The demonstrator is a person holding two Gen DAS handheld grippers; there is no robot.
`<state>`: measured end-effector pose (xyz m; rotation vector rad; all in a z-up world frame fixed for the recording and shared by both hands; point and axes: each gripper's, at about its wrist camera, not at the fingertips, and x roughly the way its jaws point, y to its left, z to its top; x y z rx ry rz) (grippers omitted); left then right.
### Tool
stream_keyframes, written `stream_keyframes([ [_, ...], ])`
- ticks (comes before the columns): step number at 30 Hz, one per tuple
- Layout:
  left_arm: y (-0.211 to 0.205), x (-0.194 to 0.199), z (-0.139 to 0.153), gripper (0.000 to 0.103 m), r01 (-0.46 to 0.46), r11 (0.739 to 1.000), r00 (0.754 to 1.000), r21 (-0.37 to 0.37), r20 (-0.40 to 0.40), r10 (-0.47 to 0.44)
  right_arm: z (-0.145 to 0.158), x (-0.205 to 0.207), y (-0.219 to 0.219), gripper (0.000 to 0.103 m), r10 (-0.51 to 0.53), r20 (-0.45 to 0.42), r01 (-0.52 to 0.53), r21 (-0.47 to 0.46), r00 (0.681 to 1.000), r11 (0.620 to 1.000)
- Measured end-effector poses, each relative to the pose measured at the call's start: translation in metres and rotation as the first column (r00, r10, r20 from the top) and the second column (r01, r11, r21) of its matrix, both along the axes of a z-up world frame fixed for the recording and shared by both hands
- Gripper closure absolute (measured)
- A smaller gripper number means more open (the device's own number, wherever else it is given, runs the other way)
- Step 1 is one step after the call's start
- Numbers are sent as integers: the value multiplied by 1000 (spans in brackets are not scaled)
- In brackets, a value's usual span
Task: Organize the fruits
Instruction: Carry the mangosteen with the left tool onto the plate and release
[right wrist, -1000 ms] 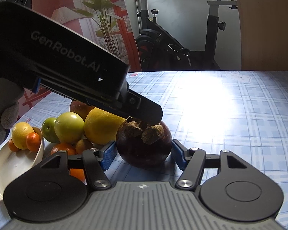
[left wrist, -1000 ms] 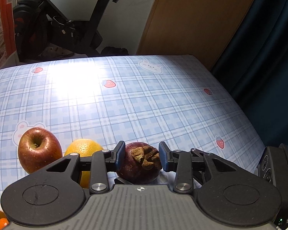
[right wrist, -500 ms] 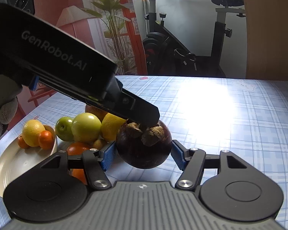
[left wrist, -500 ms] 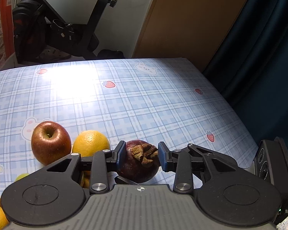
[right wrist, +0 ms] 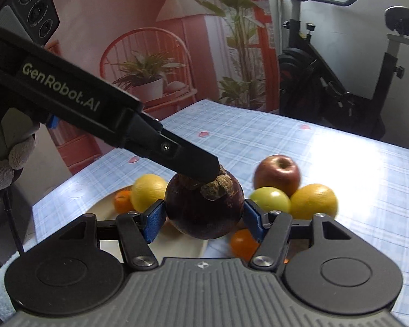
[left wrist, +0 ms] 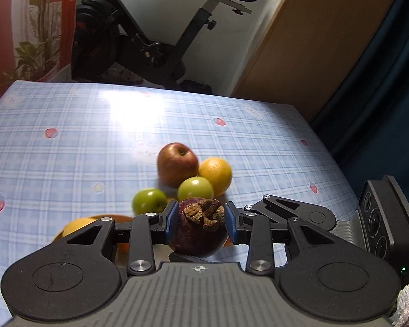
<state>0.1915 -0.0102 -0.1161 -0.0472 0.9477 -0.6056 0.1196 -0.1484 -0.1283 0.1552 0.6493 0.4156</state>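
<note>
Mangosteen [left wrist: 197, 227] sits pinched between both your claws, left claw [left wrist: 199, 224] and right claw [right wrist: 203, 218], lifted above the plate [right wrist: 103, 204] rim. Counter [left wrist: 68, 141] beyond the apple [left wrist: 177, 163] lies open to its far edge.

Glossy plaid tablecloth [left wrist: 68, 147], rough-capped mangosteen [left wrist: 197, 231], shiny apple [left wrist: 177, 163]

The surface [left wrist: 68, 141] has a blue checked cloth w/ a red apple [left wrist: 177, 163], an orange [left wrist: 216, 173], two green fruits [left wrist: 195, 189] & a plate [right wrist: 103, 207].
</note>
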Motion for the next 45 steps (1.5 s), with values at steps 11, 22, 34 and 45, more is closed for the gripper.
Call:
stream_keyframes([
  [11,88,-18,-29,65,-130,991,986,37,-102,133,-30,27,89,39,239,-133,-245,-31,962,969],
  [22,126,-19,-43,65,-189,981,975,33,-112,192,-47,39,125,39,286,-159,-296,-49,945,954],
  [34,137,-23,-46,63,-215,976,972,40,-85,218,-50,40,136,39,300,-125,-310,-70,946,948],
  [45,137,-23,-48,57,-232,971,969,61,-76,236,-48,36,130,37,289,-125,-298,-56,949,953],
])
